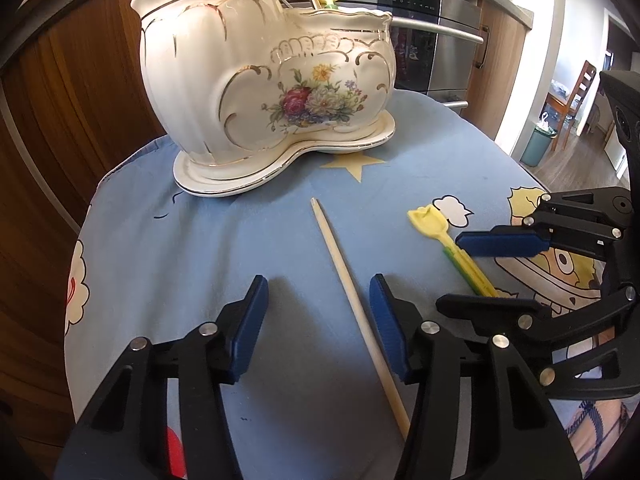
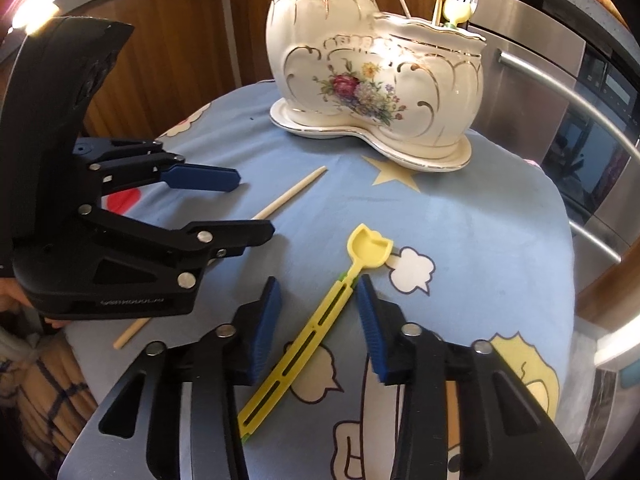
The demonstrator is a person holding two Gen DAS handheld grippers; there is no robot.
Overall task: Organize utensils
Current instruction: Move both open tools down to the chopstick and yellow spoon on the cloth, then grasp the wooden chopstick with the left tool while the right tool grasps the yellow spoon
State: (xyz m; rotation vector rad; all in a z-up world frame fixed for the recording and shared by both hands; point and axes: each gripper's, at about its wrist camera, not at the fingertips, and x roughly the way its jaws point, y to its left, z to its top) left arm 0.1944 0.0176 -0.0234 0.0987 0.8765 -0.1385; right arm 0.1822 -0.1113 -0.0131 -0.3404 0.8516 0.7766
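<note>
Lying loose on the counter, the chopstick sits between my left tongs, spread and clear of it, lined up for a pinch. My right tongs likewise straddle the yellow spoon, not touching. Both belong in the porcelain holder beyond. Blue cartoon cloth covers the counter; oven and wood cabinets stand behind.

A home kitchen: beyond the gripper stands a built-in stainless oven with a bar handle, set in wooden cabinets under a dark countertop. Farther off to the right, a wooden chair and a bin.
</note>
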